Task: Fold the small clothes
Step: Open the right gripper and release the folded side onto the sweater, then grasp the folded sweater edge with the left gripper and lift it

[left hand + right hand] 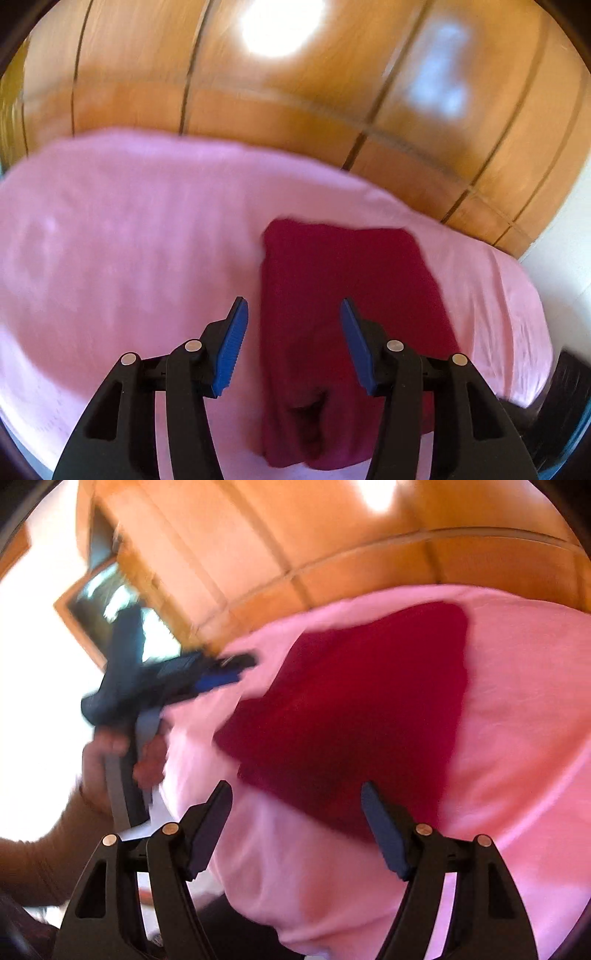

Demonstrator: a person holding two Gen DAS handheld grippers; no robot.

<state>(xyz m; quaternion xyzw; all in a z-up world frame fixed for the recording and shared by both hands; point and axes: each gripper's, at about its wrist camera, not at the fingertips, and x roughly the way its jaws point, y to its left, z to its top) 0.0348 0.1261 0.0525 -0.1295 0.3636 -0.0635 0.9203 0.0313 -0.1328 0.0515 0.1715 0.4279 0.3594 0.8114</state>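
**Between folds: both hand-held grippers clear of the red garment**

Nearest the lens in the left wrist view: the left hand-held gripper (293, 314), blue pads parted about halfway, nothing between them. Same in the right wrist view: the right hand-held gripper (297, 797), jaws standing wide, empty, hovering over the near edge of the cloth.

Largest beyond them: a pink sheet (129, 240) spread over what looks like a bed, backed by glossy wooden panelling (295, 103). Lying on the sheet: the red garment (332, 280), already doubled into a long, roughly rectangular shape, flat at the far end, bunched and puckered at the near end just under the left jaws. Seen from the right wrist as a broad dark-red slab (351, 709), with the left tool blurred beside its far-left corner, apart from the fabric, gripped by a person's hand (107, 760).

Judged step: one fold laid down and released, a further fold or a smoothing pass still to come. Next move likely calls for:
- lowering one set of jaws to the bunched near edge
- pinching only the top layers, not the sheet beneath
- carrying that edge over toward the far end while keeping the sides aligned

Heavy motion blur in both views; seams and garment type not readable.
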